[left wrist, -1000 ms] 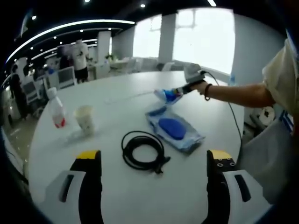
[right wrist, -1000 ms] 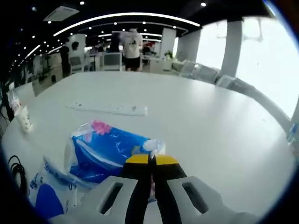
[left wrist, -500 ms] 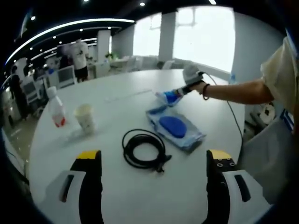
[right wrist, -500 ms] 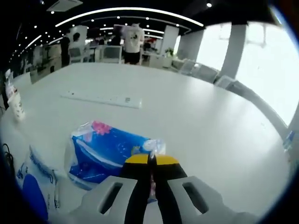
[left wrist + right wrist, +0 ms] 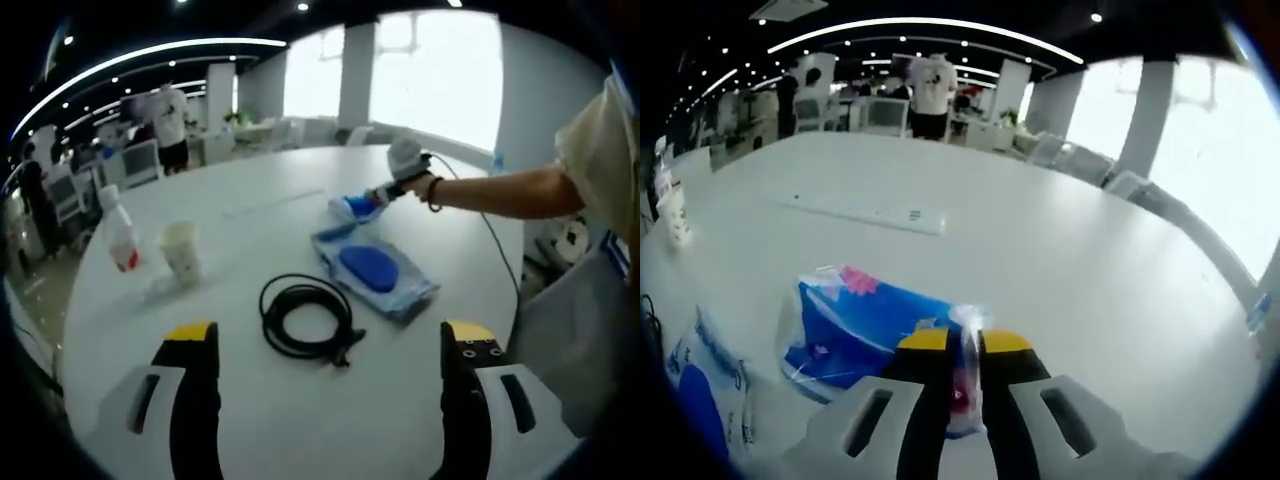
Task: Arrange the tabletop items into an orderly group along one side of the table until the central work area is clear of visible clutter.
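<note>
Two grippers are shown over a round white table (image 5: 420, 400). The left gripper (image 5: 330, 345) is held wide open with nothing between its jaws, near a coiled black cable (image 5: 305, 318). The right gripper (image 5: 962, 342) is nearly closed, pinching the plastic edge of a blue tissue pack (image 5: 855, 325). A flat blue-and-clear pouch (image 5: 372, 272) lies between cable and pack. A paper cup (image 5: 182, 252) and red-labelled plastic bottle (image 5: 120, 232) stand far left; a white power strip (image 5: 862, 213) lies beyond.

- Left gripper view looks from the near edge across the bench (image 5: 250, 400).
- Right gripper view sits close over the blue packet (image 5: 855, 325), which both views share.
</note>
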Demonstrator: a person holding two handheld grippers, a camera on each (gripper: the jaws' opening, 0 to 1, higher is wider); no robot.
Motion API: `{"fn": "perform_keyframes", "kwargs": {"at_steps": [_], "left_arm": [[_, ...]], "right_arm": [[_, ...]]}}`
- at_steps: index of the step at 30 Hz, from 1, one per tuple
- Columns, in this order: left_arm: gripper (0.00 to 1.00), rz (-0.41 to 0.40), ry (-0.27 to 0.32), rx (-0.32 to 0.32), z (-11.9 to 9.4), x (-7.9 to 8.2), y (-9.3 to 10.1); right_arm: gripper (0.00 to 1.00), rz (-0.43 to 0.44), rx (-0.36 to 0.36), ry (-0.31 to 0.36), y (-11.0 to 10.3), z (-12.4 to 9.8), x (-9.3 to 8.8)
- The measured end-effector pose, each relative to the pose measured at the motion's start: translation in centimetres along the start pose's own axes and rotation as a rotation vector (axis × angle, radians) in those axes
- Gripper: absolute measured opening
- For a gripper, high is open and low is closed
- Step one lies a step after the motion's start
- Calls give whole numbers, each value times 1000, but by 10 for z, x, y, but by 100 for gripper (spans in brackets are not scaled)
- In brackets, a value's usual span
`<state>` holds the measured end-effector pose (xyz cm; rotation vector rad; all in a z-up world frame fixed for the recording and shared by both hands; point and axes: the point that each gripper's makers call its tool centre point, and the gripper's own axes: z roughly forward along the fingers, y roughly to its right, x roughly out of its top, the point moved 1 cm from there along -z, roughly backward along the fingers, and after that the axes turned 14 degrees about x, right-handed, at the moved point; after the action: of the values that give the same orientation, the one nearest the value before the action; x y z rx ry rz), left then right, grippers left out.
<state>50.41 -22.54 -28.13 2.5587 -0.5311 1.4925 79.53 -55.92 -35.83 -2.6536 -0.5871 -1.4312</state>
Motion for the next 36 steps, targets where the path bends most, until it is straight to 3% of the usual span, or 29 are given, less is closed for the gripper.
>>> {"fn": "perform_keyframes", "kwargs": {"at_steps": [12,16,21,28,36], "left_arm": [[88,8,-6,-10,0,-1,3],[89,10,1,-10,0,0,2],[90,7,10,-7,0,2,1],[91,17,37,-36,2,10,7],[96,50,72,-89,3,19,18]], "right_arm": [[23,-10,19,47,4,0,9],[44,10,-5,124,10,-8,24],[56,38,-1,160,8,-18,34],[74,143,48,175,-4,-34,36],[90,187,101,167,-24,-55,30]]}}
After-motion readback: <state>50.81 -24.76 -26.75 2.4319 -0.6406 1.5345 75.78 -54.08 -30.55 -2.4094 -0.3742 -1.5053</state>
